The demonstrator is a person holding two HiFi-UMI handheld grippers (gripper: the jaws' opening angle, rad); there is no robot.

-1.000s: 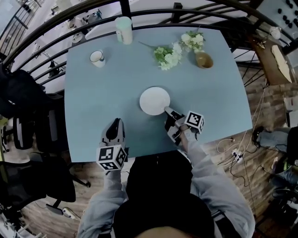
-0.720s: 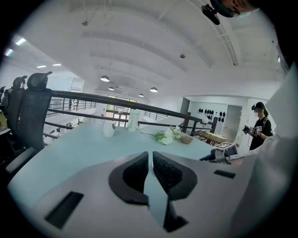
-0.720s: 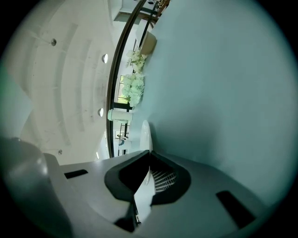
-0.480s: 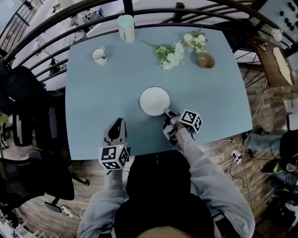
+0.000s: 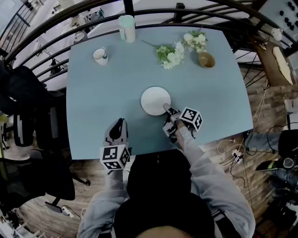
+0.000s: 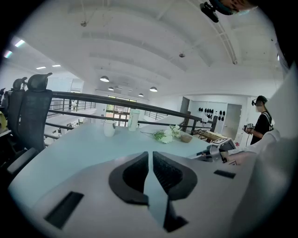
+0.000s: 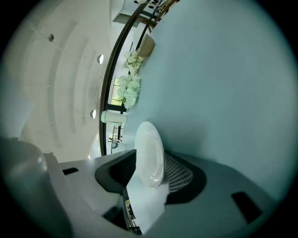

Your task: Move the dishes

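A white plate (image 5: 154,99) lies flat on the middle of the blue table (image 5: 93,102). My right gripper (image 5: 167,110) reaches its near right rim. In the right gripper view the plate's rim (image 7: 150,155) sits between the two pads, which press on it from both sides. My left gripper (image 5: 117,123) rests near the table's front edge, left of the plate and apart from it. Its jaws stand shut with nothing between them, as the left gripper (image 6: 150,155) view shows. A white mug (image 5: 100,56) and a brown bowl (image 5: 205,59) stand at the far side.
A pale green tumbler (image 5: 126,28) stands at the far edge and white flowers (image 5: 177,49) lie beside the bowl. A black railing (image 5: 153,11) runs behind the table. A dark office chair (image 5: 28,125) stands to the left. A person (image 6: 263,122) stands far off right.
My right gripper has crept forward a little, so its tips now overlap the plate's rim. The left gripper has stayed put.
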